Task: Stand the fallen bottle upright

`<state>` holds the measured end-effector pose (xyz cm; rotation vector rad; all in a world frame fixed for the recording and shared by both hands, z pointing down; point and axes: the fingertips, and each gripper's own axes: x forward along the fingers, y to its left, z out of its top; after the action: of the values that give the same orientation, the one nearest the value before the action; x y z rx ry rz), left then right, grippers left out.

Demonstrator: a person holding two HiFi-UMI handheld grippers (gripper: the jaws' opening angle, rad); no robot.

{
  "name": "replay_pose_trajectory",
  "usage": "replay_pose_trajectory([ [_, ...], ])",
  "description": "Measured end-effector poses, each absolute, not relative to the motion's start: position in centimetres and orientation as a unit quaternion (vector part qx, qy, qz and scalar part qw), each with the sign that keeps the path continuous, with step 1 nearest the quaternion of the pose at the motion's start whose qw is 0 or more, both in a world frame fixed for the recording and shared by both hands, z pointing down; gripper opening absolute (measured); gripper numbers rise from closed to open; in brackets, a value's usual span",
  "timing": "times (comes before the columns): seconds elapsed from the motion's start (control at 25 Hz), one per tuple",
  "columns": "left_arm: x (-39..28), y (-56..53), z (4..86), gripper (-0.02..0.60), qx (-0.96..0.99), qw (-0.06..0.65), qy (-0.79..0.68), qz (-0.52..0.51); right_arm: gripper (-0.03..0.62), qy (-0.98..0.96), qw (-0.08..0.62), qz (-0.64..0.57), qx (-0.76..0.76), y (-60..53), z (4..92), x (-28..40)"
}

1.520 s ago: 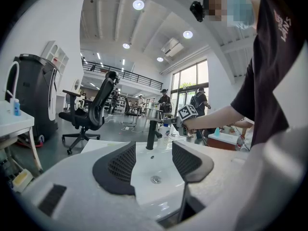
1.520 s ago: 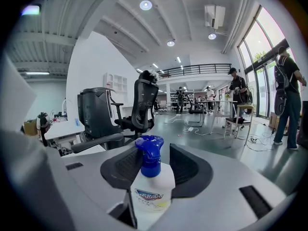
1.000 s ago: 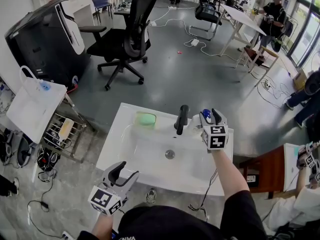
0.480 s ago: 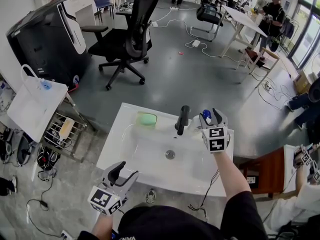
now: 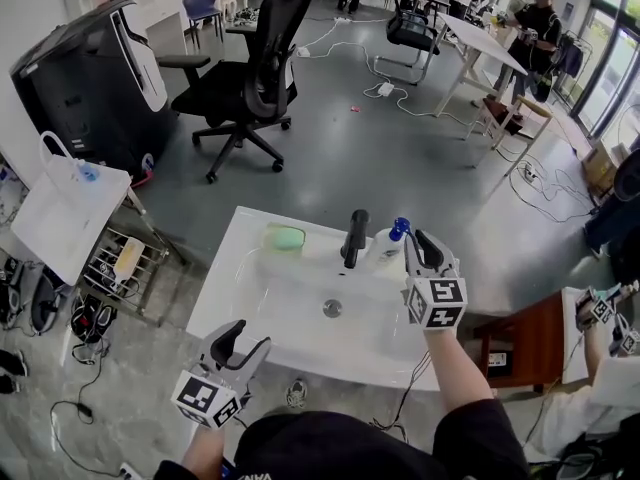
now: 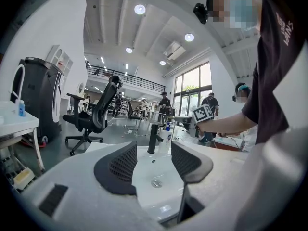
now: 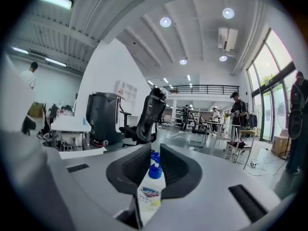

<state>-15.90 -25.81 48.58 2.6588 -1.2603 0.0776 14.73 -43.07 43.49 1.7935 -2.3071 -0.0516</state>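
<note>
A white bottle (image 5: 383, 249) with a blue cap sits tilted at the back right of the white sink (image 5: 250, 303), just right of the black faucet (image 5: 352, 238). My right gripper (image 5: 421, 242) has just been closing and is shut on it. In the right gripper view the bottle (image 7: 149, 196) stands cap-up between the two dark pads of that gripper (image 7: 155, 161). My left gripper (image 5: 237, 343) hangs open at the sink's front edge. The left gripper view shows nothing between the jaws of this gripper (image 6: 154, 163), only the basin beyond.
A green soap bar (image 5: 285, 237) lies at the sink's back left, and the drain (image 5: 331, 308) is mid-basin. A white cart (image 5: 65, 213) stands to the left and a wooden stool (image 5: 520, 343) to the right. A black office chair (image 5: 245, 68) is behind.
The right gripper's jaws have closed onto the bottle. It has drawn back from the faucet, nearer and to the right, lifting the bottle. The left gripper has stayed put.
</note>
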Motion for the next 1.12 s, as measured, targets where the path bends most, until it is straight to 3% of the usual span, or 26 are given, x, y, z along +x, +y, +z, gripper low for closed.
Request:
replay_pose_trajectory([
  [0.08,-15.6,-25.6,48.3,0.228,0.899,0.092,-0.427,0.024,0.006,-0.788,0.084,-0.011,0.610,-41.3,42.8,14.8],
  [0.6,-12.0,-21.5,46.2,0.048,0.891,0.056,-0.451,0.022,0.003,-0.832,0.010,0.050,0.552,-29.8,41.6,14.8],
  [1.12,-8.7,-14.6,45.5,0.024,0.882,0.046,-0.468,0.036,0.003,-0.861,-0.014,0.100,0.499,-19.4,43.0,15.8],
])
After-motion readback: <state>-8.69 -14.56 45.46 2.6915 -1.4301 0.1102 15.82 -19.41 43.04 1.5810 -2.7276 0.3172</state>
